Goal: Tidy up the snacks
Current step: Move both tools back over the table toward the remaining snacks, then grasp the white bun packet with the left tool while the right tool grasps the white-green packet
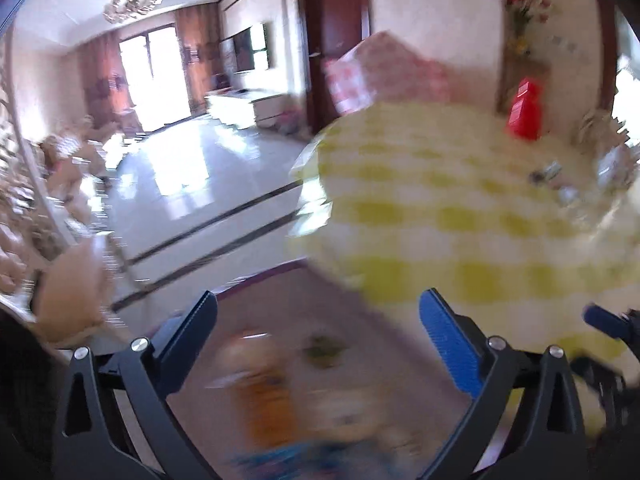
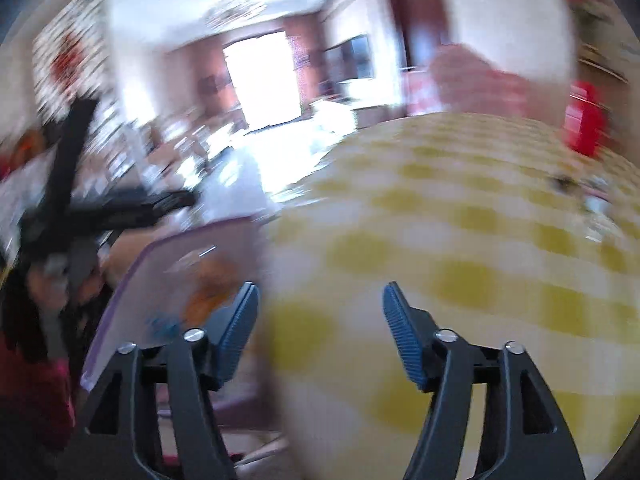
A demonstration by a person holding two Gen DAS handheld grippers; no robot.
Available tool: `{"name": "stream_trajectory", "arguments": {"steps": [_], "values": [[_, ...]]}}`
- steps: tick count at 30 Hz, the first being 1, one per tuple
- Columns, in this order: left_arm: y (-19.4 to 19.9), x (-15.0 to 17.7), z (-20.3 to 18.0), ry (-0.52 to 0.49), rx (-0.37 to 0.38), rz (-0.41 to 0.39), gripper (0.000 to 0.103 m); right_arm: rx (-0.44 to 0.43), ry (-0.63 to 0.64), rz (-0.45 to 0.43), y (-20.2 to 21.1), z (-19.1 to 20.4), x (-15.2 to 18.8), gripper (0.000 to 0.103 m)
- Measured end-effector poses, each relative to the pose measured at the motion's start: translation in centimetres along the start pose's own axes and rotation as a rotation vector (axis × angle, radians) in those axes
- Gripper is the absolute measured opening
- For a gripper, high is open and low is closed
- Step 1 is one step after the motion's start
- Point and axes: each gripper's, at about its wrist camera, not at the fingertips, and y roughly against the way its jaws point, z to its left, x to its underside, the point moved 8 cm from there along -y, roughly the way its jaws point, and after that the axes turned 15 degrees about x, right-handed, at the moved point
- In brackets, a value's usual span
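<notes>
I am hovering my wide, empty left claw [image 1: 318, 320] nearest the blurred snack packets [image 1: 272, 392] lying just below it in the purple-rimmed tray [image 1: 256, 284], while my empty right claw [image 2: 318, 308] is gaping over the counter [image 2: 460, 240] to their right.

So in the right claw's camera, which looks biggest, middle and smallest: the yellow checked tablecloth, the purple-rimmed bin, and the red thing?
1. Yellow checked tablecloth, biggest by far.
2. Purple-rimmed bin, middle, though it sits close to the camera, so it may look bigger than it is.
3. Red thing, smallest; it is far back and blurry.
</notes>
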Motion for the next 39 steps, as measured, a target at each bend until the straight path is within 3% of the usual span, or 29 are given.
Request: {"name": "stream_trajectory", "arguments": {"steps": [5, 9, 12, 17, 20, 23, 27, 30, 32, 34, 36, 37, 38, 39], "values": [[-4.3, -1.3, -9.7, -0.104, 0.165, 0.075, 0.101, 0.217, -0.18, -0.033, 1.0, -11.8, -0.7, 0.08], [-8.7, -2.8, -17.7, -0.175, 0.286, 0.138, 0.101, 0.347, -0.289, 0.018, 0.4, -19.8, 0.5, 0.085], [-12.3, -3.8, -22.4, -0.15, 0.364, 0.178, 0.101, 0.401, -0.337, 0.06, -0.8, -24.5, 1.4, 0.086], [-20.4, -5.0, -28.3, -0.008, 0.424, 0.222, 0.101, 0.441, -0.391, 0.118, -2.9, -29.8, 2.1, 0.087], [-23.9, -4.8, -31.6, -0.007, 0.462, 0.252, 0.101, 0.452, -0.497, 0.126, -3.7, -34.3, 1.8, 0.087], [-27.0, -4.9, -35.2, -0.113, 0.473, 0.266, 0.101, 0.456, -0.59, 0.105, -4.2, -37.3, 1.3, 0.087], [-31.1, -5.6, -39.3, -0.352, 0.463, 0.278, 0.101, 0.434, -0.681, 0.12, -4.3, -39.2, 2.5, 0.087], [-33.8, -5.1, -41.3, -0.516, 0.461, 0.332, 0.101, 0.423, -0.712, 0.138, -4.4, -39.5, 3.0, 0.087], [-34.9, -4.8, -41.9, -0.583, 0.46, 0.358, 0.101, 0.419, -0.716, 0.137, -4.5, -39.4, 2.9, 0.087], [-35.5, -4.9, -42.5, -0.603, 0.509, 0.361, 0.101, 0.427, -0.706, 0.138, -4.6, -39.4, 2.7, 0.087], [-35.8, -4.8, -42.7, -0.581, 0.587, 0.394, 0.089, 0.438, -0.689, 0.14, -4.9, -39.3, 2.4, 0.087], [-35.6, -4.9, -42.8, -0.568, 0.624, 0.391, 0.071, 0.442, -0.683, 0.142, -5.1, -39.3, 2.3, 0.087], [-35.5, -5.1, -42.8, -0.578, 0.621, 0.376, 0.046, 0.443, -0.676, 0.143, -5.4, -39.4, 2.1, 0.087], [-35.2, -5.1, -42.7, -0.587, 0.64, 0.374, 0.043, 0.442, -0.661, 0.147, -5.9, -39.4, 1.7, 0.087]]}}
